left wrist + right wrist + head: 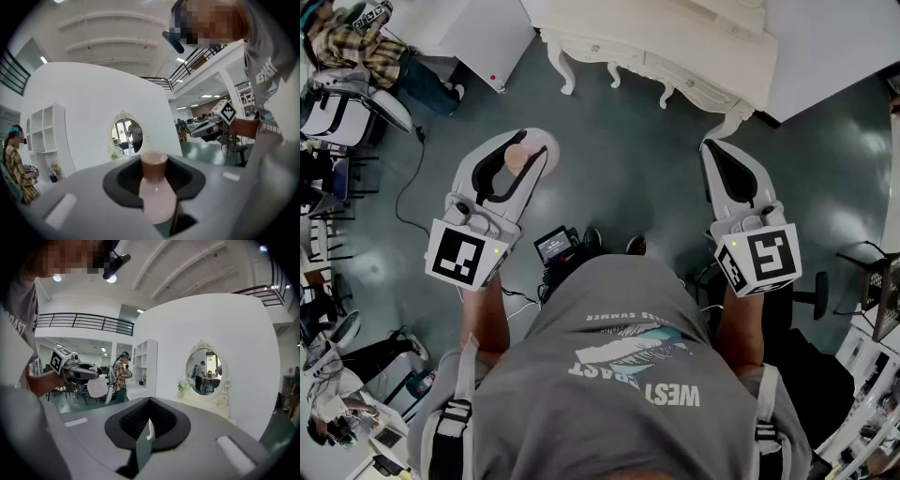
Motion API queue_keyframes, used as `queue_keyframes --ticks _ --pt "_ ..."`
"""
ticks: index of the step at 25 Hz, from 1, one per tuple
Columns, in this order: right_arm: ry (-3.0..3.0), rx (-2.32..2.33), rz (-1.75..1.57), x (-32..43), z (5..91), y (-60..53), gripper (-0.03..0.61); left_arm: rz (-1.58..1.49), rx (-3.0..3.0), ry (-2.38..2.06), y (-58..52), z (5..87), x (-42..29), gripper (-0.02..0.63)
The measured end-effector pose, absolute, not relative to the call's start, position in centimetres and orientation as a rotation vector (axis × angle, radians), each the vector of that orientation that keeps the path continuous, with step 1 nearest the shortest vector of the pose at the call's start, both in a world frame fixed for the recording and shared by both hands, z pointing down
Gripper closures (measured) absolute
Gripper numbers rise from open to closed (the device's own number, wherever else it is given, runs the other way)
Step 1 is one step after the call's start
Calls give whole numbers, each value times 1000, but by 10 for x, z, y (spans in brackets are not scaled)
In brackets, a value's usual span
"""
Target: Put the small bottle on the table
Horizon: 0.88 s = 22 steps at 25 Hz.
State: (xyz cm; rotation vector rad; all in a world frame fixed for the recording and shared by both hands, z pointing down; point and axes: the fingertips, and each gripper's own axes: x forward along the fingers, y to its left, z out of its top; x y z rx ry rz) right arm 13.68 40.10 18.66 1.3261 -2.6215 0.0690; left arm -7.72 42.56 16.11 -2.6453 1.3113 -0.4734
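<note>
Desk (pixel 675 56) sits well ahead, only floor (pixel 628 159) under me. Right gripper (pixel 714 148) is clenched on nothing. Left gripper (pixel 531 144) is grasping the small bottle (pixel 517 157), cap forward. If I let go short of the desk's front edge, or land it tilted, I reckon it drops or rolls.

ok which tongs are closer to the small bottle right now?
Left. The left tongs are clamped on the small bottle. The right tongs are off to its right in the head view, apart from it and holding nothing.
</note>
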Motion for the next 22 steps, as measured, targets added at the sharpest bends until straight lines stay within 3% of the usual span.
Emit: queue_keyframes --ticks 17,22 --pt "-2731 1263 112 148 184 397 577 -421 -2597 1384 435 157 -62 488" --pt "-2705 1297 143 139 190 377 537 -420 -2626 1361 409 164 -74 488"
